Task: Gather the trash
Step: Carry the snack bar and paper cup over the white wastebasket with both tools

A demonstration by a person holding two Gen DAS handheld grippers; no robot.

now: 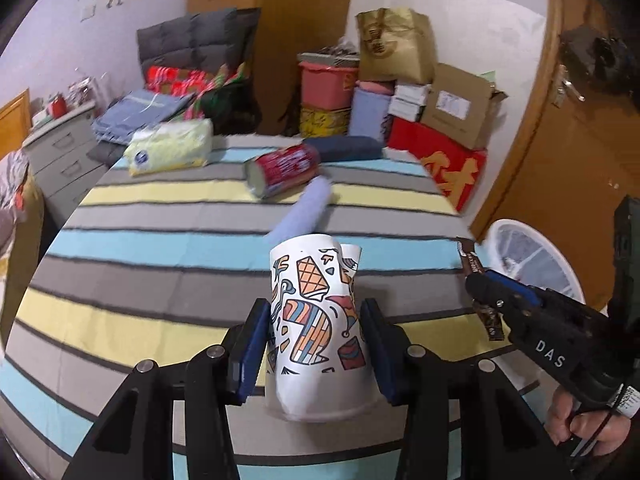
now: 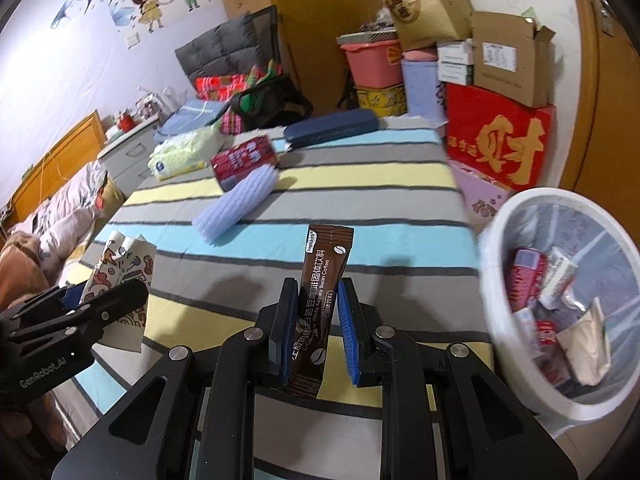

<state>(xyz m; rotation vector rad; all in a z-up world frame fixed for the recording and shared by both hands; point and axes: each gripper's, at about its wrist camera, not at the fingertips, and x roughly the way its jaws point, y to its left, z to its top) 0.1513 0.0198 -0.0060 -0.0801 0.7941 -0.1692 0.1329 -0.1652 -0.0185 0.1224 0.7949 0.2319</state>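
Left fingers (image 1: 316, 344) pinch paper cup (image 1: 316, 320); right fingers (image 2: 318, 320) pinch coffee sachet (image 2: 320, 292) beside bin (image 2: 520, 208).

Both wrist cameras sit close behind their claws, angled down across the striped table (image 1: 160, 248) toward stacked boxes (image 2: 496, 140). The left view looks from further left; each catches the other claw (image 1: 486, 300) at its edge

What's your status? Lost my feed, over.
Left tool shut on crumpled patterned paper cup. Right tool shut on brown coffee sachet. White wastebasket at right, path clear.
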